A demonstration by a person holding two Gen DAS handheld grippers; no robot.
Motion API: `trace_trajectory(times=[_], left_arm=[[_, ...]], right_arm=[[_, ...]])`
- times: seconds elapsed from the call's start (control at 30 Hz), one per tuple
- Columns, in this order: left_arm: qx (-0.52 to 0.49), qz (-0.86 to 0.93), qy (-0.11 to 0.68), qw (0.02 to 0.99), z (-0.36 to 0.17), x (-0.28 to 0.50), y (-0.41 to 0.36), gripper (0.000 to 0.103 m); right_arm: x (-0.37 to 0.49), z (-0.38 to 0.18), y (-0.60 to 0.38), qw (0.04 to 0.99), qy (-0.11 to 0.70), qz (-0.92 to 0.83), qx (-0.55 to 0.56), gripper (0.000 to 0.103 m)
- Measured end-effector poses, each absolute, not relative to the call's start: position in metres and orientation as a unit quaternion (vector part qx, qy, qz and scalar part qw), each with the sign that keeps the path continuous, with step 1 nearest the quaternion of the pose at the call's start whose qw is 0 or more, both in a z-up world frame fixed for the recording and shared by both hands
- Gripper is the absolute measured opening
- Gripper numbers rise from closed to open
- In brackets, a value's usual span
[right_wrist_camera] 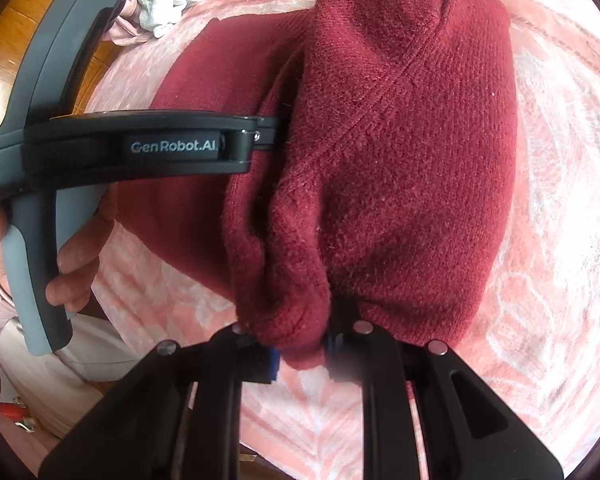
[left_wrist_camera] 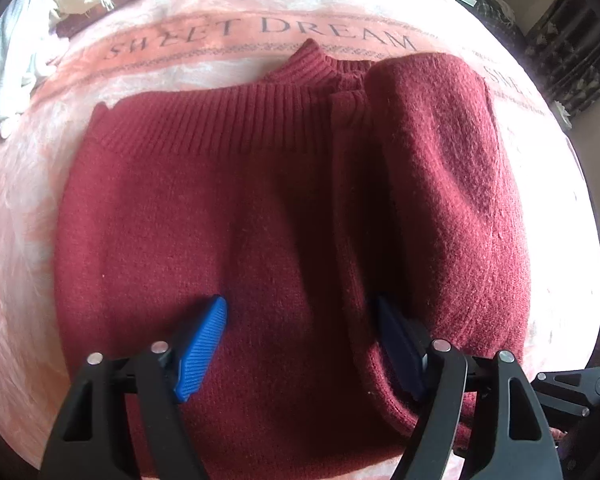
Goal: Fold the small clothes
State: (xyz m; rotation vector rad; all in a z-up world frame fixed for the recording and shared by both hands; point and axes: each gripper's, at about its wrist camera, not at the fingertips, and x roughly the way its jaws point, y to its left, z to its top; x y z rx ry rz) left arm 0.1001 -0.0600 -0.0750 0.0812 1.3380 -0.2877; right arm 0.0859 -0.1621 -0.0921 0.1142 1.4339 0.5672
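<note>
**Red sweater half folded on the pink blanket, right gripper pinching its edge**

A dark red knitted sweater (left_wrist_camera: pixel 220 208) lies flat on a pink and white blanket (left_wrist_camera: pixel 24 240) printed with the words "SWEET DREAM" (the lettering runs just above the ribbed collar). One side of the garment is folded inward, forming a thick raised layer along the right of the left wrist view; the ribbed band crosses the upper part of the sweater.

The left gripper (left_wrist_camera: pixel 304 336) hangs over the lower middle of the sweater, pointing steeply down. Its jaws stand wide apart: the blue-padded finger (left_wrist_camera: pixel 204 344) sits on or just above the flat knit, while the other finger is tucked beside the edge of the folded layer. Nothing is pinched between them.

In the right wrist view, the right gripper (right_wrist_camera: pixel 300 354) has its jaws nearly together on a bunched bottom edge of the sweater (right_wrist_camera: pixel 380 160), and the knit rises from the fingers in a tall fold. A hand (right_wrist_camera: pixel 76 256) wrapped around the grey handle of the left gripper's body shows at the left of that view, with the tool marked "GenRobot.AI".

Pale crumpled clothes (left_wrist_camera: pixel 16 56) lie at the far corner of the blanket.
</note>
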Motion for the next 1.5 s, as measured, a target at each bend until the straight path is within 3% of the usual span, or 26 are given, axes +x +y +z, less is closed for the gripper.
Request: trace_trajectory(times=[0.33,0.53,0.63,0.77,0.9,1.03,1.23,1.37,1.5], left_arm=[[-0.03,-0.156,0.647,0.745,-0.075,0.086,-0.054,0.076],[-0.004,-0.162,0.639,0.752,-0.079,0.074,-0.055,0.076],[0.005,-0.164,0.638,0.752,-0.08,0.059,-0.052,0.076],[0.003,-0.162,0.64,0.751,-0.077,0.046,-0.05,0.076],[-0.013,-0.159,0.646,0.746,-0.075,0.028,-0.042,0.076],[-0.063,-0.168,0.655,0.734,-0.068,0.004,-0.027,0.074],[-0.114,-0.201,0.645,0.728,-0.052,-0.017,-0.025,0.076],[-0.098,-0.192,0.662,0.718,-0.066,-0.023,-0.031,0.076],[-0.107,-0.188,0.669,0.711,-0.072,-0.033,-0.027,0.076]], right_arm=[[0.08,-0.093,-0.154,0.72,0.645,0.255,0.041,0.015],[0.08,-0.094,-0.152,0.715,0.648,0.258,0.047,0.017],[0.08,-0.092,-0.15,0.714,0.647,0.265,0.04,0.023],[0.083,-0.084,-0.153,0.699,0.654,0.282,0.063,0.042],[0.091,-0.069,-0.17,0.7,0.649,0.284,0.096,0.044],[0.096,-0.057,-0.183,0.703,0.643,0.288,0.096,0.07],[0.088,-0.082,-0.164,0.668,0.676,0.305,0.071,0.071],[0.09,-0.068,-0.167,0.679,0.666,0.305,0.046,0.07],[0.097,-0.054,-0.194,0.702,0.652,0.282,0.052,0.079]])
